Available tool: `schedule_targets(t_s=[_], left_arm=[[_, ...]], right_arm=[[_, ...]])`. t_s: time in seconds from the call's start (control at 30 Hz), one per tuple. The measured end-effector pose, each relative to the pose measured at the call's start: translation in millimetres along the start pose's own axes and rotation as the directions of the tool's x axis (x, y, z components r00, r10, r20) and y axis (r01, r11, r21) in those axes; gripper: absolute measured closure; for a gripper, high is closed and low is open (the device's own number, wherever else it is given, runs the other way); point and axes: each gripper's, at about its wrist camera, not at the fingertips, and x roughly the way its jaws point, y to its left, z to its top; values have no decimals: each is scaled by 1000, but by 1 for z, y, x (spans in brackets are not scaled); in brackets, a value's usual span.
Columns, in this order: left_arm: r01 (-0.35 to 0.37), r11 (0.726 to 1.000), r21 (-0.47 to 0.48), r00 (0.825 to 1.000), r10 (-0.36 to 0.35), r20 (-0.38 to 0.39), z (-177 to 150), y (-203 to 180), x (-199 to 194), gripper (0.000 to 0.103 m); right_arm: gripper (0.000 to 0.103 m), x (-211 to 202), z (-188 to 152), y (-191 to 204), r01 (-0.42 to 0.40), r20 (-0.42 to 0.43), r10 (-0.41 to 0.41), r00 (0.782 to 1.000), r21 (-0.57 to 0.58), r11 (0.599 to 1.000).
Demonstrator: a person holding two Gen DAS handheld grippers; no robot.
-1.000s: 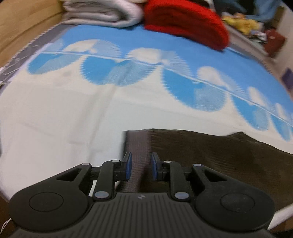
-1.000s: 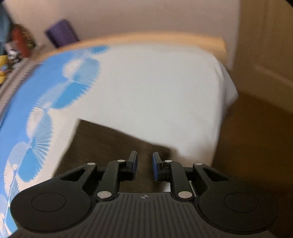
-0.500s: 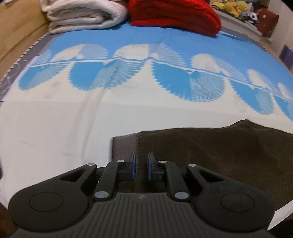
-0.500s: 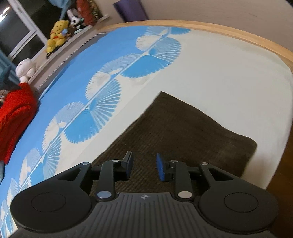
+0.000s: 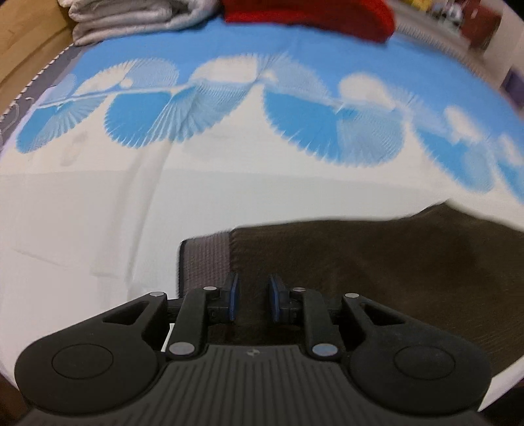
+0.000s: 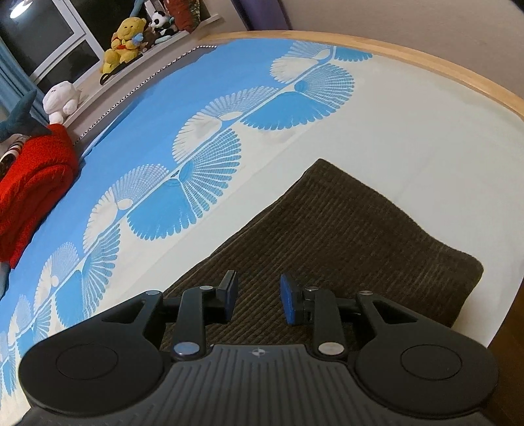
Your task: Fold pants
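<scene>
Brown corduroy pants [image 5: 376,262] lie flat on the bed, their ribbed waistband [image 5: 204,259] at the left end. My left gripper [image 5: 252,280] hovers just right of the waistband seam. Its jaws are opening and stand a narrow gap apart, with no fabric pinched between them. In the right wrist view the other end of the pants [image 6: 327,229] runs to a blunt corner near the bed's edge. My right gripper [image 6: 258,278] is open above the cloth, with nothing between its blue pads.
The bed sheet [image 5: 98,213] is white with blue fan shapes. A red blanket [image 5: 311,13] and a folded grey blanket [image 5: 131,16] lie at the far side. Plush toys [image 6: 122,39] sit on a ledge. A wooden frame [image 6: 425,65] rims the bed; floor shows at the lower right.
The left jaws narrowed, then widened again, over the waistband end. The right gripper swung and rolled from the bed's corner towards the bed's length, and its jaws spread wider.
</scene>
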Motion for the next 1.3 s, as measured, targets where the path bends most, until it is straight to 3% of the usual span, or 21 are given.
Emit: schedule_targets(t_s=[0.07, 0.13, 0.2, 0.27, 0.4, 0.53, 0.67, 0.8, 0.93, 1.1, 1.2, 1.3], left_arm=[[41, 999, -9, 999, -41, 5, 0, -1, -3, 80], [35, 999, 8, 999, -34, -38, -1, -2, 8, 80], [-61, 996, 63, 990, 69, -125, -5, -7, 29, 78], [-112, 984, 137, 980, 132, -147, -7, -17, 39, 75], [-135, 977, 168, 987, 147, -63, 0, -43, 18, 54], [-85, 967, 240, 995, 70, 70, 0, -80, -14, 48], [-42, 947, 320, 993, 4, 119, -5, -118, -27, 45], [-46, 926, 375, 992, -2, 126, -3, -140, -18, 42], [-47, 930, 364, 993, 5, 114, 1, -144, -11, 42], [-40, 932, 359, 994, 2, 106, 1, -137, -10, 42], [-49, 929, 368, 995, 13, 99, 0, -135, -8, 42], [-59, 931, 361, 995, 26, 95, 1, -127, -5, 42]], right_arm=[[73, -1, 1, -4, 12, 6, -12, 1000, 7, 1000], [73, -3, 1, -11, 19, 8, -19, 1000, 24, 1000], [73, -6, 3, -19, 24, 15, -24, 1000, 40, 999], [73, -11, 5, -31, 32, 32, -34, 999, 65, 997], [73, -26, 8, -66, 49, 71, -62, 996, 171, 984], [66, -35, 5, -107, 94, 80, -120, 990, 275, 957], [65, -33, -4, -145, 129, 40, -154, 987, 369, 921], [65, -23, -11, -163, 135, -8, -145, 989, 408, 903], [65, -9, -16, -172, 137, -44, -132, 990, 469, 873], [65, 9, -21, -180, 96, -20, -100, 995, 526, 845], [65, 18, -29, -185, 79, -8, -94, 996, 607, 791], [68, 21, -26, -176, 100, 7, -128, 992, 584, 806]])
